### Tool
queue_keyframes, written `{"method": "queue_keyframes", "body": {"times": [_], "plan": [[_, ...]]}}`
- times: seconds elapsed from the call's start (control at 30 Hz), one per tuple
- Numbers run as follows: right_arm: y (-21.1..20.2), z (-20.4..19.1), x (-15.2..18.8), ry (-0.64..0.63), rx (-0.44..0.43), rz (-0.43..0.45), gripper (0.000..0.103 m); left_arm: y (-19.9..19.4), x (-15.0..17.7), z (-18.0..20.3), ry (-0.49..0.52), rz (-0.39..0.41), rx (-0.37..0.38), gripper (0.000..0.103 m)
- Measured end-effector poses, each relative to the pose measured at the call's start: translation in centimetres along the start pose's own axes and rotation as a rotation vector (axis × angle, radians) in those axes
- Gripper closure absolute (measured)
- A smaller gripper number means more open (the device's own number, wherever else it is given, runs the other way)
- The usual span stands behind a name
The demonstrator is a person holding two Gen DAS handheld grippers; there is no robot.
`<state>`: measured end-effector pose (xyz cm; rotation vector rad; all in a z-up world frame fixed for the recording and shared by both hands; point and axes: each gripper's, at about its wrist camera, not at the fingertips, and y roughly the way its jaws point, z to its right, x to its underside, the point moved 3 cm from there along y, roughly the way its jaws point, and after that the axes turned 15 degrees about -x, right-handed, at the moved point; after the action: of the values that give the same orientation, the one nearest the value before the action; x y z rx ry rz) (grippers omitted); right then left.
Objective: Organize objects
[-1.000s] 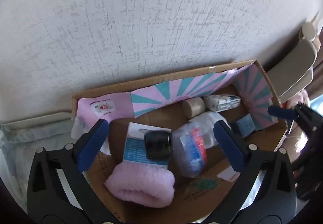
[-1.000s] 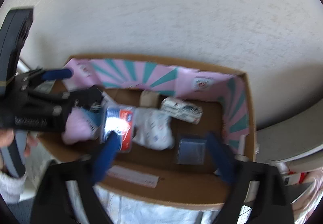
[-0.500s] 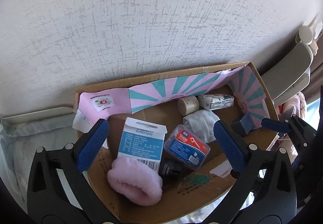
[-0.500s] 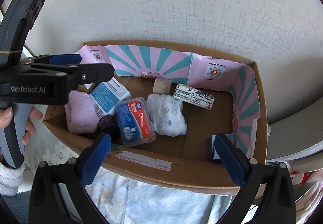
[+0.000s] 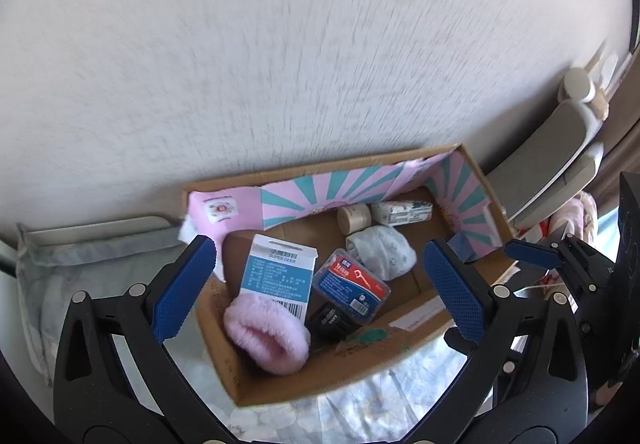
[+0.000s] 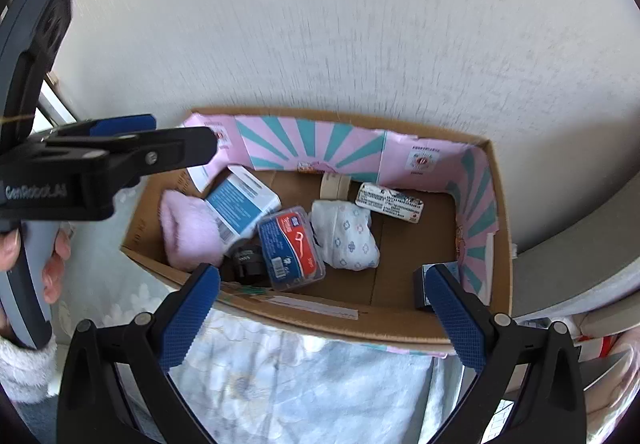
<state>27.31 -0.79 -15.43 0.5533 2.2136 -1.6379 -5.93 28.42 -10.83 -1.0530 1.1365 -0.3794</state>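
A cardboard box (image 6: 280,310) lined with pink and teal paper is set against a white textured wall (image 6: 340,23), on a floral cloth (image 6: 300,376). Inside, at its left end, a pink fluffy sock (image 6: 188,232) is lain against a blue and white card package (image 6: 240,203). Just beside these, a red and blue floss case (image 6: 290,246) is rested partly on a black object (image 6: 246,260). A white patterned bundle (image 6: 346,236) is seen at the middle, with a beige tape roll (image 6: 335,185) and a small printed packet (image 6: 390,201) behind it. A dark blue block (image 6: 422,286) is stood at the right end. The left gripper (image 5: 320,284) and the right gripper (image 6: 322,306) are both held spread wide and empty above the box's near side.
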Motion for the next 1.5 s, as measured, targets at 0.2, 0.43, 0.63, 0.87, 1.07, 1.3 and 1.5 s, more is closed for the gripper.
{"method": "queue_keyframes", "body": {"times": [0.2,0.43,0.63,0.87,1.07,1.3,1.5], "plan": [[-2.9,-1.6,-0.2,0.050,-0.003,0.069,0.001,-5.2,0.8,-2.1,-0.043,0.075,-0.036,0.000],[-6.6,-4.7,0.3,0.076,0.020,0.151,0.001,-10.3,4.0,-5.5,-0.127,0.123,-0.092,0.000],[-8.3,-7.8,1.6,0.042,0.022,0.186,0.001,-13.5,7.5,-7.6,-0.174,0.144,-0.142,0.000],[-8.6,-10.0,3.8,0.024,0.014,0.200,0.001,-16.6,11.1,-9.1,-0.212,0.179,-0.200,0.000],[-8.5,-11.1,5.2,0.026,0.049,0.216,0.001,-17.6,13.2,-10.1,-0.224,0.189,-0.197,0.000],[-8.6,-12.0,5.4,0.029,0.092,0.230,0.001,-17.5,13.5,-11.2,-0.230,0.190,-0.182,0.000],[-8.4,-12.5,5.0,0.030,0.116,0.249,0.001,-17.5,13.3,-11.6,-0.225,0.210,-0.181,0.000]]}}
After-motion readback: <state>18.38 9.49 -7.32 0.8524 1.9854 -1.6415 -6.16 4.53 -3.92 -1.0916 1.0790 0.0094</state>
